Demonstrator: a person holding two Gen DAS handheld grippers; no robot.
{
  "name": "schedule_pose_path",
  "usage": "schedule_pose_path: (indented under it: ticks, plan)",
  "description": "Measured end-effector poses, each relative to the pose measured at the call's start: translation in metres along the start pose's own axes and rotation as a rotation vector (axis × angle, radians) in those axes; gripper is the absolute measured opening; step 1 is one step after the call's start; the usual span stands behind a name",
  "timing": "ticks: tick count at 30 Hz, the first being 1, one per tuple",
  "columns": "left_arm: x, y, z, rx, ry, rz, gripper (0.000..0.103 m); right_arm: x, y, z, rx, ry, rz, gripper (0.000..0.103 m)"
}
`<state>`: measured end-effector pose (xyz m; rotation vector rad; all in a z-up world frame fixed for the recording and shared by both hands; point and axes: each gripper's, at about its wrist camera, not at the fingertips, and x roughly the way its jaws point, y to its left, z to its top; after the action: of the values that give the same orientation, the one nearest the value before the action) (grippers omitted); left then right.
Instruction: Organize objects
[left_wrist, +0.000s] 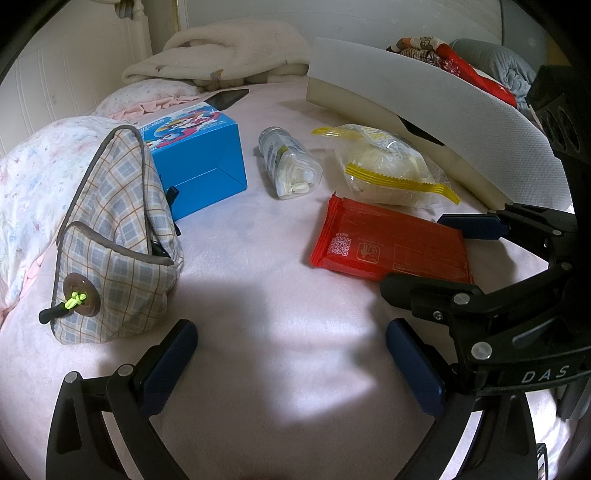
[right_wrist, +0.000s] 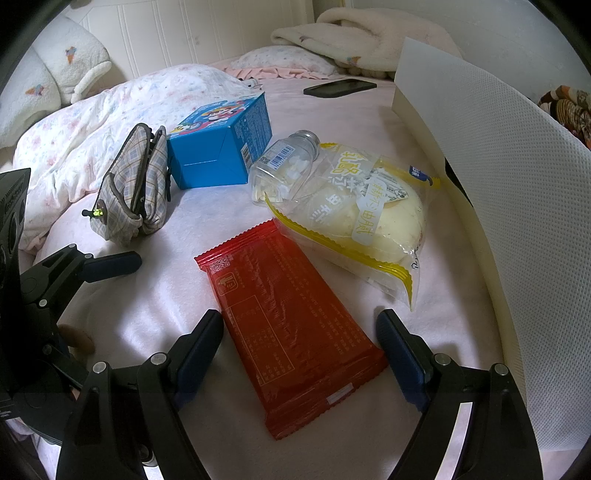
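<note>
The red packet lies flat on the pink bed sheet, near the bed's front edge, with the right gripper straddling its near end, fingers spread wide and pressing on nothing. I'd say the good move is to come down on the crimped end, since the glossy film is thin and slippery. Just beyond it sits a crinkly clear bun bag with yellow seams, touching a clear plastic pill bottle lying on its side. Further off stand a stiff blue carton and a soft plaid pouch. The left gripper hovers over bare sheet, fingers also wide apart and empty.
</note>
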<state>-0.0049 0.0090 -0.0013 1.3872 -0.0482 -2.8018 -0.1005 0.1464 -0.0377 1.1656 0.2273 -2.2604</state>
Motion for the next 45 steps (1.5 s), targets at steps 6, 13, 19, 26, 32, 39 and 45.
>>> schedule_pose_path:
  ticks: [6, 13, 19, 26, 32, 39, 45]
  plan:
    - [0.001, -0.003, 0.001, 0.0, -0.001, 0.001, 0.103, 0.0, 0.0, 0.0, 0.0, 0.0, -0.001, 0.085]
    - [0.003, -0.006, 0.002, 0.0, -0.001, 0.001, 0.103, 0.0, 0.0, 0.0, 0.0, 0.0, 0.0, 0.085]
    - [0.004, -0.009, 0.003, 0.0, -0.001, 0.001, 0.103, 0.0, 0.0, 0.0, 0.0, 0.0, 0.0, 0.085]
    - [0.005, -0.012, 0.004, 0.0, -0.002, 0.001, 0.103, 0.0, 0.0, 0.0, 0.0, 0.0, 0.0, 0.085]
    - [0.007, -0.013, 0.005, -0.003, -0.002, -0.004, 0.103, 0.0, 0.0, 0.0, 0.0, 0.0, 0.0, 0.085]
    - [0.004, -0.011, 0.005, 0.001, 0.004, -0.025, 0.103, 0.0, 0.001, 0.0, 0.0, 0.001, 0.001, 0.085]
    - [0.006, -0.014, 0.008, -0.001, 0.007, -0.028, 0.103, 0.0, -0.001, 0.001, 0.004, 0.003, -0.003, 0.086]
